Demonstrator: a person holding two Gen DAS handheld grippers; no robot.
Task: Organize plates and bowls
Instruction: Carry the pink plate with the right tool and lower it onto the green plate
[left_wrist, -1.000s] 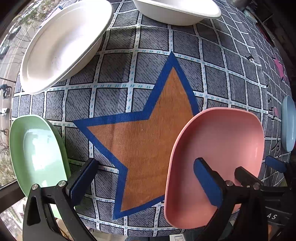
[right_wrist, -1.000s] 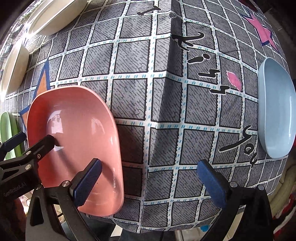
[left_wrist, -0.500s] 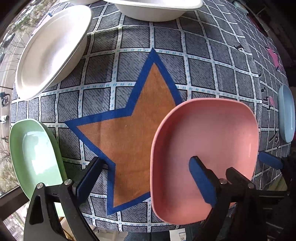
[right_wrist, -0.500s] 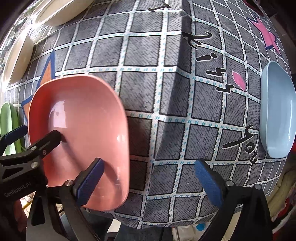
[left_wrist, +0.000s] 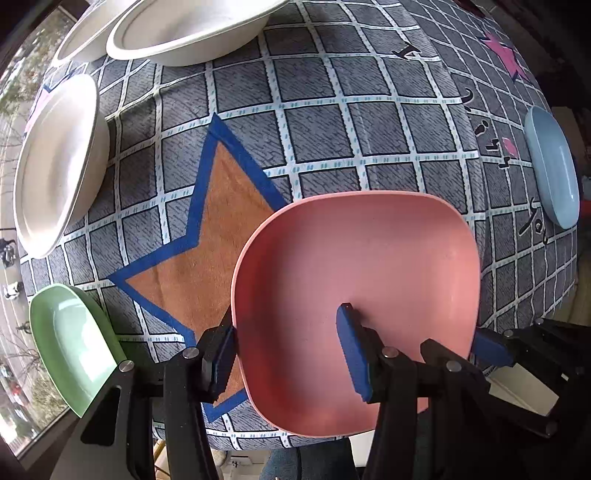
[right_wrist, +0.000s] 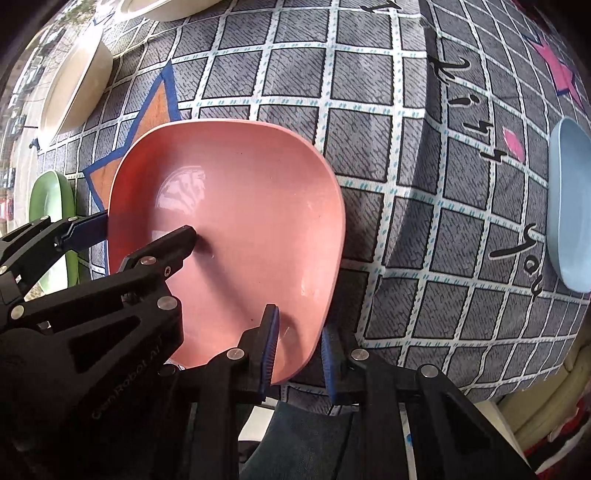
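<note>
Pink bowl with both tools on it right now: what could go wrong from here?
1. The pink bowl is pinched only at its thin rim; the right tool straddles a near corner, so it may slip off.
2. The left tool looks wider apart on the opposite wall; uneven pulls could twist the bowl.
3. The green bowl sits at the table edge, easy to knock.

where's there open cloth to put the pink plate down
The widest bare cloth is the grey grid between the pink plate, the white bowls at the far edge and the blue plate. The orange star is partly free. The left edge is crowded by a white plate and green plate.
</note>
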